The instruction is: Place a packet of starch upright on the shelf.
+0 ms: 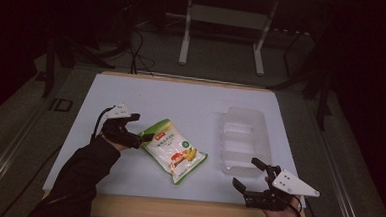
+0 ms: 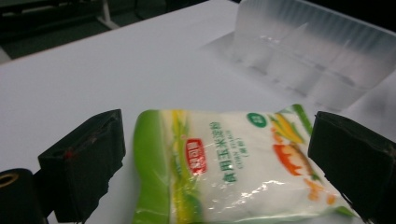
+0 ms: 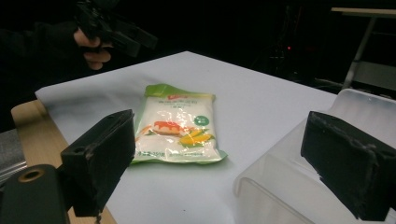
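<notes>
A white desk (image 1: 131, 95) is seen. A clear bin (image 1: 244, 141), at three o'clock, lies empty. A bag (image 1: 175, 150) lies mid-desk, unlifted. The left hand-held gripper (image 1: 142, 128), wide open, is set around its nine-o'clock end; the right hand-held gripper (image 1: 250, 174), open, is held empty at five o'clock.

High view above bench (image 1: 131, 93), facing forward-down; both tool views low, close, sharing bag (image 2: 224, 163) and tray (image 3: 299, 186).

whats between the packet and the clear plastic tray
Nothing: only bare white table separates the packet from the clear plastic tray, as the high view shows.
</notes>
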Tool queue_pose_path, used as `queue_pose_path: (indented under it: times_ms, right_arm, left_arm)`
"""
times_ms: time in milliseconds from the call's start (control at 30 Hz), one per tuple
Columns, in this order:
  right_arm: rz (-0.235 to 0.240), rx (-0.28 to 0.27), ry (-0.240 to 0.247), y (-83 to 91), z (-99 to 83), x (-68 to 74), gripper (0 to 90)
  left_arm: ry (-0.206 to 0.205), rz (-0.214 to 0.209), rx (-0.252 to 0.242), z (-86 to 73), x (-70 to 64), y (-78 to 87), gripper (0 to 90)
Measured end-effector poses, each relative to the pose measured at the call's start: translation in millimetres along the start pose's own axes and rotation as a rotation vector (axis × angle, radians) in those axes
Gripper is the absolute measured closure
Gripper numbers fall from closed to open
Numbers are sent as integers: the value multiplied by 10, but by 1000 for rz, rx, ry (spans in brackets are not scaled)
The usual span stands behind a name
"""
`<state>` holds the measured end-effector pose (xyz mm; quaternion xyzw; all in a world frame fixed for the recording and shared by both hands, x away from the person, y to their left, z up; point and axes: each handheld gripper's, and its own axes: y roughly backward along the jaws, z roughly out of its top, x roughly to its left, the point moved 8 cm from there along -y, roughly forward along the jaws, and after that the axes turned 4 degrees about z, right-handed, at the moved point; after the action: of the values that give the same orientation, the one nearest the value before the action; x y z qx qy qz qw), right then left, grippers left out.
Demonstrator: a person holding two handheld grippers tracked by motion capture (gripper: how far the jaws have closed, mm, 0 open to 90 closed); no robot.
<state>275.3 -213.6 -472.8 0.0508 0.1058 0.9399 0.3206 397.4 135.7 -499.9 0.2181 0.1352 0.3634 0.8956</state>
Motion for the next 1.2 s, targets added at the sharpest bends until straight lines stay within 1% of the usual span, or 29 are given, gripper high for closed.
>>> queue_pose_path:
  times_ms: [33, 67, 100, 133, 167, 200, 233, 267, 400, 467, 567, 633, 700, 767, 833, 900, 967, 1000, 1033, 1100, 1167, 1200]
  right_arm:
    - [7, 7, 2, -9, -7, 8, 100]
    - [2, 8, 4, -13, -10, 12, 100]
    - [3, 8, 3, -15, -10, 16, 100]
    - [8, 10, 3, -17, -10, 22, 100]
    - [2, 7, 11, -13, -7, 21, 100]
    - [3, 8, 12, -11, -4, 23, 100]
    - [6, 10, 9, -12, -4, 27, 101]
    - [0, 8, 12, -12, -4, 25, 100]
    - [-1, 17, 9, -20, -14, 28, 101]
    - [-2, 19, 12, -21, -19, 21, 101]
    - [-2, 23, 10, -25, -28, 15, 101]
    - [0, 27, 7, -26, -32, 14, 101]
    - [1, 28, 1, -26, -37, 10, 101]
    - [2, 30, -4, -28, -42, 2, 101]
    - [3, 31, -8, -31, -47, -2, 101]
    - [5, 35, -9, -33, -53, 0, 103]
    - [6, 37, -9, -34, -54, 2, 104]
    - [7, 37, -11, -34, -53, 2, 104]
    - [5, 35, -12, -34, -52, 2, 104]
    - [6, 37, -13, -34, -54, 0, 104]
    - [7, 41, -17, -36, -60, 1, 104]
    - [7, 42, -17, -37, -61, 1, 104]
  left_arm:
    - [11, 1, 8, -21, 29, -27, 44]
    - [24, -6, 20, -47, 54, -52, 44]
    - [30, 6, 32, -76, 86, -80, 44]
    - [42, 1, 41, -105, 107, -105, 45]
    - [57, -1, 53, -137, 128, -130, 47]
    - [65, 0, 68, -173, 150, -160, 49]
    - [72, -7, 78, -207, 161, -189, 49]
    - [74, -1, 94, -243, 179, -218, 49]
    - [96, -9, 127, -352, 215, -319, 49]
    - [115, -13, 147, -404, 241, -361, 49]
    - [131, -4, 163, -464, 268, -407, 48]
    - [143, -17, 182, -507, 265, -437, 49]
    - [145, -26, 202, -550, 262, -460, 53]
    - [153, -36, 210, -581, 260, -480, 62]
    - [149, -18, 213, -609, 272, -508, 70]
    - [146, -11, 229, -649, 276, -539, 69]
    - [160, -27, 216, -652, 266, -546, 85]
    - [164, -44, 208, -647, 252, -546, 135]
    - [165, -52, 207, -647, 238, -550, 167]
    - [191, -91, 214, -659, 204, -558, 212]
    - [223, -107, 226, -674, 188, -569, 218]
    - [229, -112, 225, -676, 180, -568, 218]
